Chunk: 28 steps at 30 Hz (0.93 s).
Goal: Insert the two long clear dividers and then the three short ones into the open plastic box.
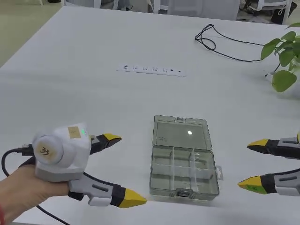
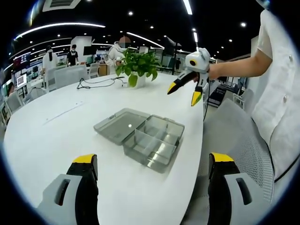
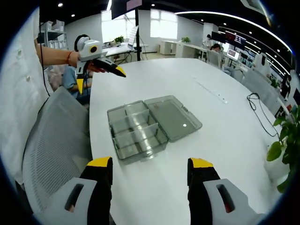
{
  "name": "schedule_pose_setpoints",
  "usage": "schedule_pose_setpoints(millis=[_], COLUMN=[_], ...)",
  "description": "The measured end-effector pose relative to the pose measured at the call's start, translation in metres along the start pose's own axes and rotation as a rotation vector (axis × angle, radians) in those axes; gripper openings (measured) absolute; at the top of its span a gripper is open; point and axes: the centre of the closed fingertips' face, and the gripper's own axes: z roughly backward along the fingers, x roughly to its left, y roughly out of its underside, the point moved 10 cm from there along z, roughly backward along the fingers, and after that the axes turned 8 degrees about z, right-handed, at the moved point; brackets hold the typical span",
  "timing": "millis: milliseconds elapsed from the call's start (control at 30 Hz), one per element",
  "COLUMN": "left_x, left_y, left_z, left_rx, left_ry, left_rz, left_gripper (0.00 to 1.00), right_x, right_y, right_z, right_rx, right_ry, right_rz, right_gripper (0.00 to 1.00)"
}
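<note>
Reaching in with jaws this wide is the risk, I'd say. Clip the plastic box (image 1: pixel 183 193) or its lid (image 1: pixel 181 131) and it could skid, unseating the clear dividers (image 1: pixel 174 161) that look already slotted in. Both sets of jaws are spread and empty: your left gripper (image 1: pixel 129 169) at the box's 9 o'clock, right gripper (image 1: pixel 246 165) at 3 - box well apart from both, at 12 in each gripper view.

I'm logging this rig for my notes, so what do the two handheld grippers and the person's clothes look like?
The left gripper has a white boxy body, a round tan label handwritten apparently 33, a small green light and a black cable. Its jaws are dark grey with pointed yellow tips, as on the right gripper. The person wears a white top.
</note>
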Motion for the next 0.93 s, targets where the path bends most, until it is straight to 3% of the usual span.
schedule_pose_setpoints(millis=[367, 667, 933], left_x=[-0.001, -0.001, -0.002], left_y=[0.004, 0.005, 0.006], left_z=[0.000, 0.000, -0.002], left_rx=[0.008, 0.017, 0.024], left_ry=[0.005, 0.014, 0.021], left_rz=[0.001, 0.001, 0.002], left_gripper=[1.00, 1.00, 1.00], right_x=[0.013, 0.017, 0.019], right_y=[0.013, 0.021, 0.024], right_z=[0.008, 0.010, 0.010], right_rx=[-0.060, -0.067, -0.068], right_ry=[0.028, 0.039, 0.037], right_rz=[-0.073, -0.096, -0.104], right_gripper=[0.81, 0.91, 0.93])
